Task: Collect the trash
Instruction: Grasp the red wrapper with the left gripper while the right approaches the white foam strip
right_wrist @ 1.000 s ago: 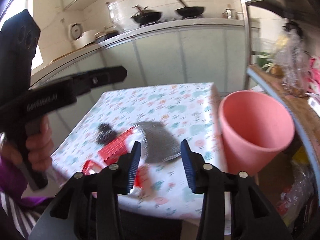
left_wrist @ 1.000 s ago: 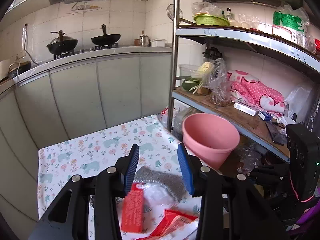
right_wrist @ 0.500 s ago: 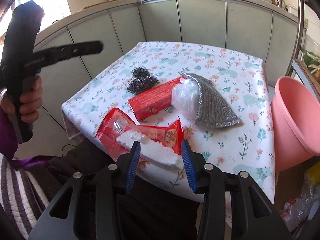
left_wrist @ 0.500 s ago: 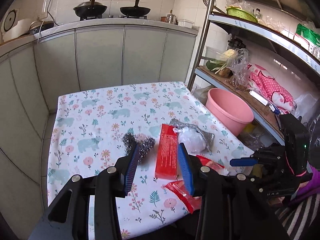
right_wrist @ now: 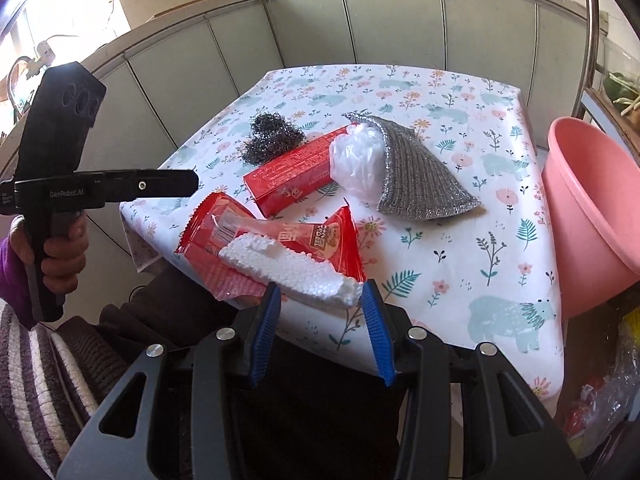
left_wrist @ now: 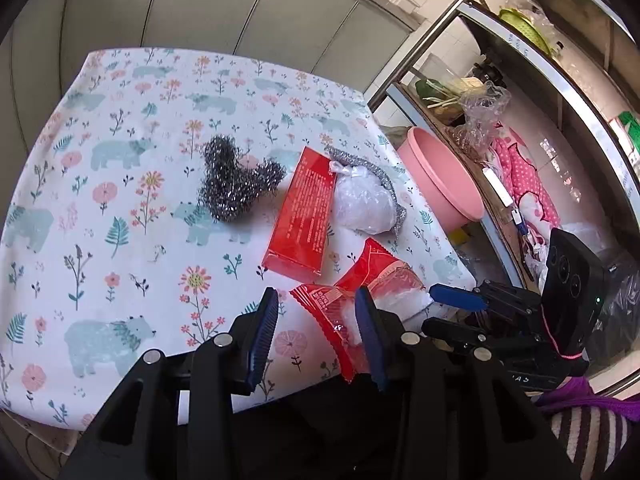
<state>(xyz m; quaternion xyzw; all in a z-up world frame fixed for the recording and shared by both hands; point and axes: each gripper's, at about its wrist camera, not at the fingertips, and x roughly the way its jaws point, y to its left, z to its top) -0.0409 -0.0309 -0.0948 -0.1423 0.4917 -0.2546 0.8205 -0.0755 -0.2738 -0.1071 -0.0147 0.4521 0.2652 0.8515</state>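
Trash lies on a floral tablecloth (right_wrist: 480, 280): a steel wool scrubber (right_wrist: 272, 136), a red box (right_wrist: 292, 176), a crumpled clear bag (right_wrist: 358, 160) on a silver mesh cloth (right_wrist: 416, 176), and red wrappers (right_wrist: 224, 232) under a white foam piece (right_wrist: 288, 264). My right gripper (right_wrist: 322, 294) is open at the table's near edge, its tips just short of the foam's end. My left gripper (left_wrist: 316, 308) is open above the near edge, with a red wrapper (left_wrist: 324, 304) below its tips. The red box (left_wrist: 306, 216) and scrubber (left_wrist: 236, 188) lie farther in.
A pink basin (right_wrist: 592, 216) stands off the table's right side, beside a metal shelf rack (left_wrist: 500, 92) loaded with bags and vegetables. Grey-green cabinets (right_wrist: 304, 28) run behind the table. A person's striped sleeve (right_wrist: 32, 360) and hand hold the left gripper's handle.
Both grippers have pulled back and tipped downward toward the table's near edge, so the trash now lies just ahead of them. Both stay open.
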